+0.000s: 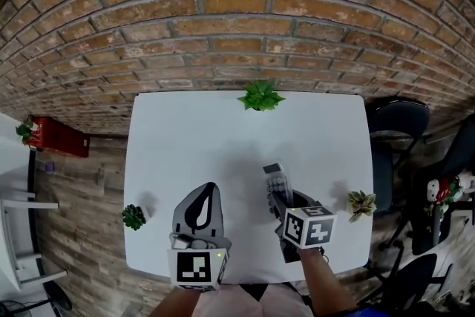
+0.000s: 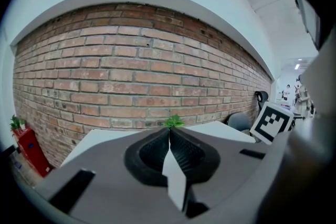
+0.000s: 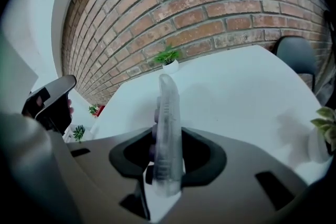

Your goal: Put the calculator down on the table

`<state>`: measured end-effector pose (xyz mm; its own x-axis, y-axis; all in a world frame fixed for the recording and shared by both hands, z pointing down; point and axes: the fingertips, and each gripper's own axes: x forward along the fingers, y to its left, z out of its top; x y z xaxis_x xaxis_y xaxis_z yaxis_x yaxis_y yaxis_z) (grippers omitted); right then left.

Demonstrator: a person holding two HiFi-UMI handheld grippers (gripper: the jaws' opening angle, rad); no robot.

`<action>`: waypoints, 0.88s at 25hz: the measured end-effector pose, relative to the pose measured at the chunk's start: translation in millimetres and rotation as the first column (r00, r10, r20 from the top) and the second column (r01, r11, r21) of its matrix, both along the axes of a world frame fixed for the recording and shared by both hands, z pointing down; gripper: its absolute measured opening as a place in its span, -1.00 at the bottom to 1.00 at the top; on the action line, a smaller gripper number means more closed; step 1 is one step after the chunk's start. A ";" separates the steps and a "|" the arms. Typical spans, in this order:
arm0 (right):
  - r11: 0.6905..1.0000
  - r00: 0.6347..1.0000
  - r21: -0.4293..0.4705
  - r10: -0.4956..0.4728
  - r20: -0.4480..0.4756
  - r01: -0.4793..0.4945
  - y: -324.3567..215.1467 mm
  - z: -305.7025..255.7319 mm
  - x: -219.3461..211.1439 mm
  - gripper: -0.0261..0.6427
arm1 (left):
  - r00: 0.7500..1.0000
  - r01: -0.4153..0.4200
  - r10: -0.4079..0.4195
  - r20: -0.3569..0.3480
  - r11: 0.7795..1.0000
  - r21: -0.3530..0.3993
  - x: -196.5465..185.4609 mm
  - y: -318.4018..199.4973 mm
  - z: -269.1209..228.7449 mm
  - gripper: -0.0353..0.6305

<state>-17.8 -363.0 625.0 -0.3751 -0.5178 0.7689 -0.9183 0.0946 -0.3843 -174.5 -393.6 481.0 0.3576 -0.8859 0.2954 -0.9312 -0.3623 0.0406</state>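
A view from above looks steeply down on a white table set against a brick wall, with a person's two forearms reaching over the table's near edge, each hand working a grey gripper topped by a cube with black and white square markers. The right gripper is over the near right part of the table and is clamped on a calculator. Its two dark pads press on the flat sides of the calculator's lower end, and the rest sticks out past the jaws toward the middle of the table. In the right gripper's own view the calculator stands edge-on and upright between the jaws. Whether it touches the table cannot be told. The left gripper is over the near left part of the table. Its jaws are closed tip to tip, with nothing between them. A leafy green plant sits at the middle of the table's far edge, by the wall. A small dark green plant sits at the table's left edge near the front, and a pale plant sits at its right edge. A dark chair stands just off the table's right side.
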 end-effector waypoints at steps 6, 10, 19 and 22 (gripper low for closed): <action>0.999 0.998 0.010 -0.047 -0.047 0.047 0.1 -1.0 -1.2 -0.46 | 1.000 0.000 0.000 -0.003 1.000 -0.001 0.9 -1.1 -0.2 -0.85; 0.995 0.990 0.014 -0.099 -0.096 0.101 3.0 -0.2 -0.1 -0.31 | 1.000 -0.004 0.004 -0.002 1.000 0.009 3.2 -1.5 -3.3 -0.85; 0.996 0.988 -0.008 -0.093 -0.124 0.093 10.5 2.3 19.9 -0.16 | 1.000 -0.011 0.012 -0.024 0.999 0.030 18.4 1.5 -14.3 -0.85; 0.996 0.988 -0.014 -0.086 -0.126 0.085 14.2 2.4 27.7 -0.12 | 1.000 -0.015 0.016 -0.011 1.000 0.022 22.7 5.4 -14.9 -0.85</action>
